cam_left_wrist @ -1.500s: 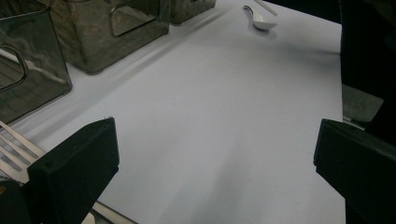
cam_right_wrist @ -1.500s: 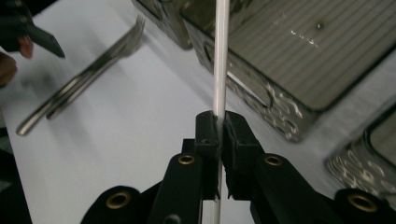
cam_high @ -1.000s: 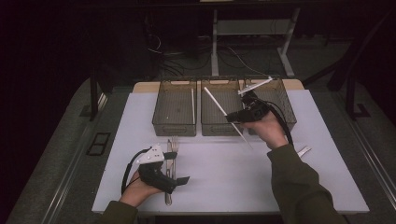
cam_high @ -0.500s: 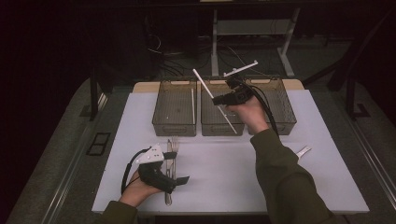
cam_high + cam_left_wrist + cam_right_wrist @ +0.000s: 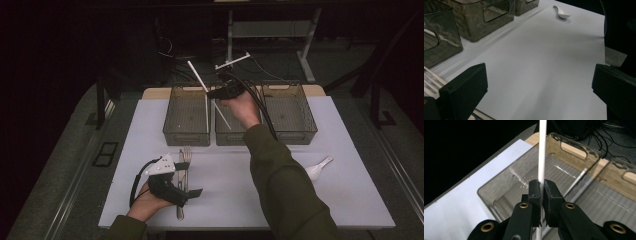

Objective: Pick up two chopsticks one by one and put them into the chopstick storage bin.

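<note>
High view: the right gripper (image 5: 216, 93) hovers above the gap between the left bin (image 5: 186, 116) and the middle bin (image 5: 231, 125), its jaws pinching a white chopstick (image 5: 197, 76) near the stick's middle. The stick slants from about 11 o'clock down to 5 o'clock, its lower end over the middle bin. A second chopstick (image 5: 206, 111) already lies in the left bin. The risk as I judge it: the stick is long and tilted, so lowering it at this angle could catch its lower tip on the wall between the bins, levering it out of the grip or tipping it into the wrong bin. The left gripper (image 5: 186, 194) rests on the table (image 5: 350, 200) at 7 o'clock, beside a fork (image 5: 187, 156); a white spoon (image 5: 317, 169) lies at 4 o'clock.

Left gripper view: the jaws stand spread with nothing between them, fork tines (image 5: 430, 76) at 9 o'clock. A careless sweep could knock the fork.

Right gripper view: the pads (image 5: 534, 188) are pressed together on the chopstick (image 5: 542, 150), which runs to 12 o'clock over the left bin (image 5: 519, 177). The grip is a narrow pinch on a smooth round stick, so it may swivel or slide.
</note>
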{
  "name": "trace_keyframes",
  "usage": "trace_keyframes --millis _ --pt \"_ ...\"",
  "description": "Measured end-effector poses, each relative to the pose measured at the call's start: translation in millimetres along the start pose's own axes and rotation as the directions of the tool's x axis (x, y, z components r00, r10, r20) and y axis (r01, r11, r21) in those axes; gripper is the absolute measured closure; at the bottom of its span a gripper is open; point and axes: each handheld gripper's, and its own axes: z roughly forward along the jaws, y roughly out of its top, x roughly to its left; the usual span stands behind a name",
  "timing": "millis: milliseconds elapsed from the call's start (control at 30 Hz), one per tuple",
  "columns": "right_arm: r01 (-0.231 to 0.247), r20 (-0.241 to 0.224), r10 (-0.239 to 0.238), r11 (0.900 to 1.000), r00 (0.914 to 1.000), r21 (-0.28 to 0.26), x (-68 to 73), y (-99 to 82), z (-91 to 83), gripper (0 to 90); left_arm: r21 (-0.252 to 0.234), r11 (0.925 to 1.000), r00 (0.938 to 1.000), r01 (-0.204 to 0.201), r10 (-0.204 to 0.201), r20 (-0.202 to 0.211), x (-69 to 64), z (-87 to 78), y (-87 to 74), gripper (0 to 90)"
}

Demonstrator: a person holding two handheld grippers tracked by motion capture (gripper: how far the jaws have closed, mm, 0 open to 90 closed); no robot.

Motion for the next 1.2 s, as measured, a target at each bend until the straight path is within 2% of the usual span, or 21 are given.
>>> trace_keyframes --millis 267,533,700,833,1200 --pt "-0.008 0.018 0.008 1.0000 0.9998 0.001 13.3 20.0 34.1 84.7 -0.006 1.0000 1.0000 -0.004 0.004 0.007 0.4 -0.8 0.5 0.0" --pt "0.003 0.017 -0.003 1.0000 0.9999 -0.008 28.2 27.4 61.1 84.7 -0.011 0.9999 0.9999 -0.003 0.003 0.011 0.6 -1.4 1.0 0.0" --pt "0.002 0.032 -0.002 1.0000 0.9995 -0.007 29.5 20.8 75.2 84.7 -0.015 0.9999 0.9999 0.001 -0.001 0.015 -0.2 -0.8 1.1 0.0" --pt "-0.002 0.015 0.003 0.9999 0.9999 -0.012 28.5 12.2 83.7 84.6 -0.011 0.9999 0.9998 -0.005 0.005 0.019 0.4 -1.4 1.2 0.0" --pt "-0.001 0.038 -0.003 0.9954 0.9993 0.095 26.1 -10.6 107.8 84.5 -0.003 1.0000 0.9997 -0.002 0.002 0.025 -0.1 -1.0 1.3 0.0"
